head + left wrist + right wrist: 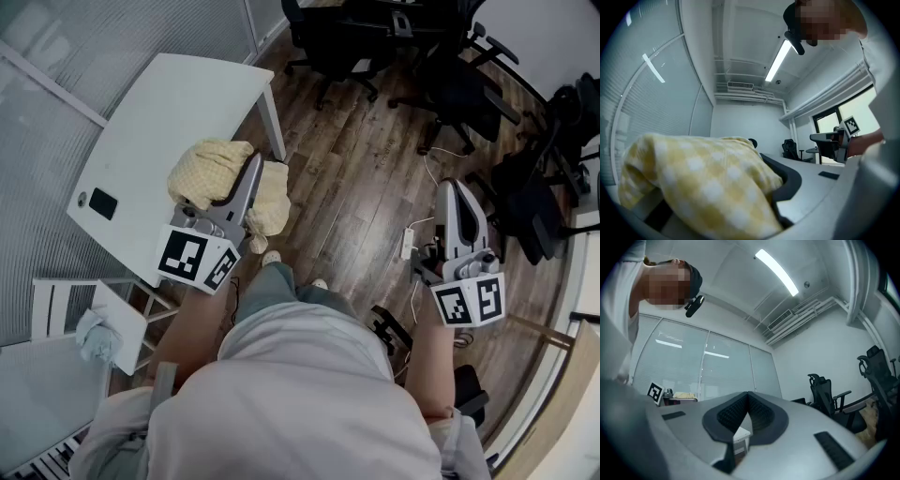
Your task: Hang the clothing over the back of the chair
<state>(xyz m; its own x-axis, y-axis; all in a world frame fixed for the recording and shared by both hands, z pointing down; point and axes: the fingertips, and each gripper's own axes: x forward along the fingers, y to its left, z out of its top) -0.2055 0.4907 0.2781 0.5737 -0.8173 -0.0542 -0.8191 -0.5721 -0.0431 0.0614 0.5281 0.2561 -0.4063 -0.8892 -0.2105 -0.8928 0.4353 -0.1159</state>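
The clothing is a yellow-and-white checked garment [214,169], bunched up over the edge of the white table [159,112]. My left gripper [251,169] is shut on it, and folds hang down over the jaws. In the left gripper view the garment [703,183] covers one jaw and fills the lower left; only the other dark pad [787,176] shows. My right gripper [454,190] hangs over the wooden floor at the right, shut and empty. Its ribbed pads [759,414] meet in the right gripper view. Black office chairs [459,89] stand ahead.
A black phone-like slab [103,203] lies on the table. A white slatted chair [66,305] with a pale cloth [97,335] stands at the lower left. More black chairs [337,37] and a power strip with cables [409,242] occupy the floor ahead.
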